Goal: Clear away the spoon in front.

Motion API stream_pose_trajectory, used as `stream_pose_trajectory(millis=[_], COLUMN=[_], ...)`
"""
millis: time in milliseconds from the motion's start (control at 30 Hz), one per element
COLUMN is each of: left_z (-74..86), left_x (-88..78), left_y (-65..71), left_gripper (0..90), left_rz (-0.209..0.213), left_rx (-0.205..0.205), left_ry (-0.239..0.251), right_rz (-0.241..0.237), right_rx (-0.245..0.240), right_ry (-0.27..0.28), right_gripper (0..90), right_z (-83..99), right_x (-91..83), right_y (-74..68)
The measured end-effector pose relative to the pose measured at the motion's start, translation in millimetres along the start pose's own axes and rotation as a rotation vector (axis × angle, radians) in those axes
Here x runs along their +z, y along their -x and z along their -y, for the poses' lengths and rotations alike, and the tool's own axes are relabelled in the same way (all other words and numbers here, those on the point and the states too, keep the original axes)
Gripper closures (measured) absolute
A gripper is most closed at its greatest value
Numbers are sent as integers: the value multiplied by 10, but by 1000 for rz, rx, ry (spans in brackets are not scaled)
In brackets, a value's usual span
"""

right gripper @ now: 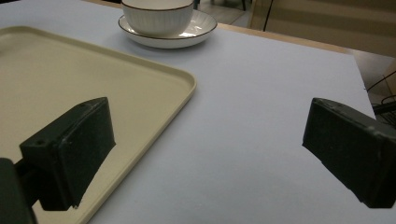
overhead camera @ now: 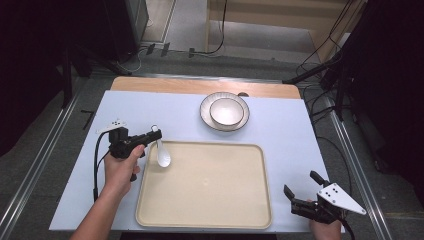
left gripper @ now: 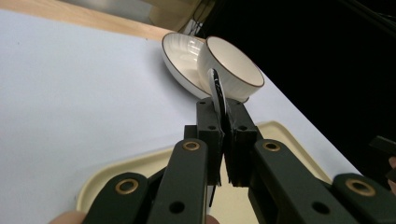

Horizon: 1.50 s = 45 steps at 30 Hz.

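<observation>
Even overhead light, soft shadows; dark surroundings; near jaws blurred.

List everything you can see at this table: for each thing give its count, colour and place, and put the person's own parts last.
Rectangular beige plastic tray: one, beige, near middle of the table.
Round white bowl with dark rim: one, white, standing in the saucer.
White ribbed saucer with dark rim: one, white, far side, beyond the tray.
White ceramic spoon: one, white, held over the tray's far left corner.
Pale blue table cover: one, pale blue, over a wooden tabletop.
Left gripper: one, black, shut on the spoon's handle.
Right gripper: one, black, open, right of the tray.
Hands: two, left hand on the left gripper.
</observation>
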<state>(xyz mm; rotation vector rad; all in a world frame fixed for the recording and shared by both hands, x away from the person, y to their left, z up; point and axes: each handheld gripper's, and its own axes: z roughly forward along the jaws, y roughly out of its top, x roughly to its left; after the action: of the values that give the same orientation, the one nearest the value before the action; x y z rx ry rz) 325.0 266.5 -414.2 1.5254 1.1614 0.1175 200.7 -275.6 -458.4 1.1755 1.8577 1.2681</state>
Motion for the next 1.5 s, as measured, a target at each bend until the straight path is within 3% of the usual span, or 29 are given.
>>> stream_pose_trajectory(millis=[600, 767, 867, 1000, 1233, 1500], left_z=[220, 246, 268, 274, 342, 366], left_x=[-146, -127, -82, -45, 63, 119], left_y=[-83, -95, -112, -107, -49, -17], left_gripper=[865, 865, 864, 846, 638, 452], left_rz=[61, 60, 69, 10, -153, -250], left_rx=[-63, -64, -86, -80, 19, 73], left_ry=[-63, -92, -110, -118, -179, -216], right_rz=[-1, 0, 1, 2, 7, 5], right_rx=[-2, -2, 0, -4, -1, -2], right_ry=[-6, -6, -6, -6, -1, 0], right_gripper=[23, 23, 23, 23, 23, 23], right_z=[4, 2, 2, 4, 4, 4], right_x=[22, 22, 19, 10, -1, -1], right_y=[-28, -25, -25, -15, -4, -1])
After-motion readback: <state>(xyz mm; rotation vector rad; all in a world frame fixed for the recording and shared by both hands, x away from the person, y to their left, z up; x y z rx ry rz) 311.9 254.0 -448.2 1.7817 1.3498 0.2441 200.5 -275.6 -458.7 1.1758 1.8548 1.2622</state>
